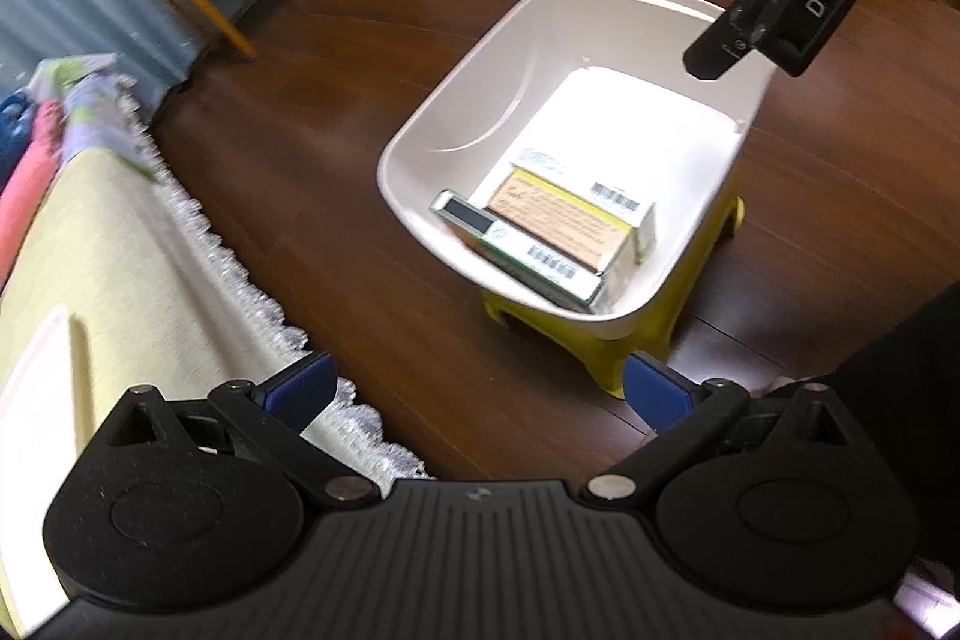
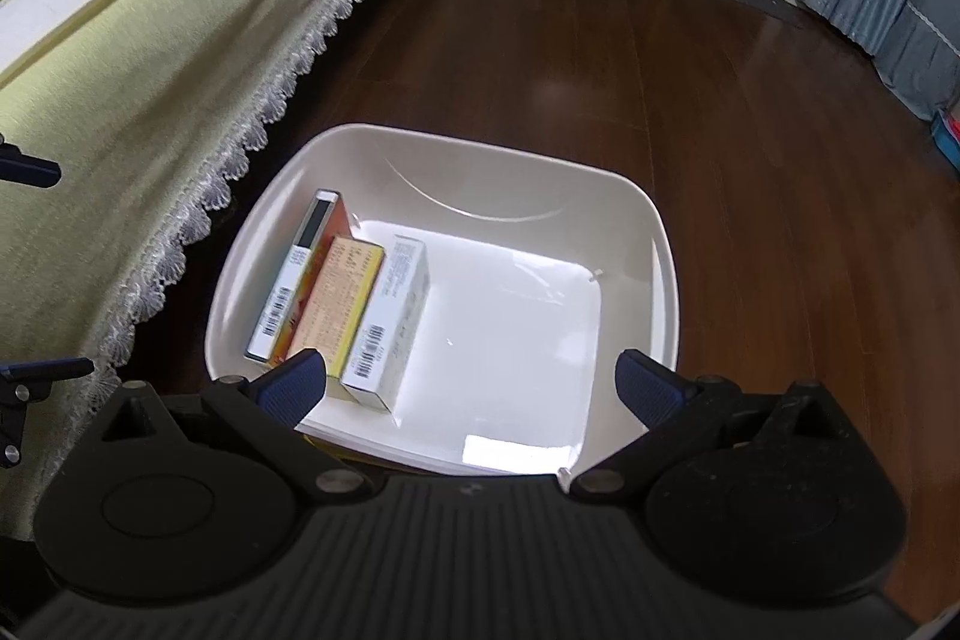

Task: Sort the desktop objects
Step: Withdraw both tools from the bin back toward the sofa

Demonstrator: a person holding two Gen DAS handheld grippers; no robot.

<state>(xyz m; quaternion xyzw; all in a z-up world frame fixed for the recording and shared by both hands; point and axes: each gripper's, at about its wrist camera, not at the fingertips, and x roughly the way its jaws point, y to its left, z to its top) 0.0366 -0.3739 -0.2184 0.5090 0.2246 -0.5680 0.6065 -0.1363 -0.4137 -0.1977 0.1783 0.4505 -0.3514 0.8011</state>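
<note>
- Right gripper: spread wide, empty, poised above the basin.
- Left gripper: spread wide, empty, angled toward the basin.
- Three boxes: side by side along the basin's left wall.

The yellow stool is mostly hidden under the basin; carton print at six o'clock is blurred.

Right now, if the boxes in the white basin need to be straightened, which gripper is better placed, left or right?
Probably the right gripper. It is open, hanging directly above the white basin, with the three boxes just ahead of its fingers. The left gripper, also open, hangs farther back, near the bed edge.
</note>
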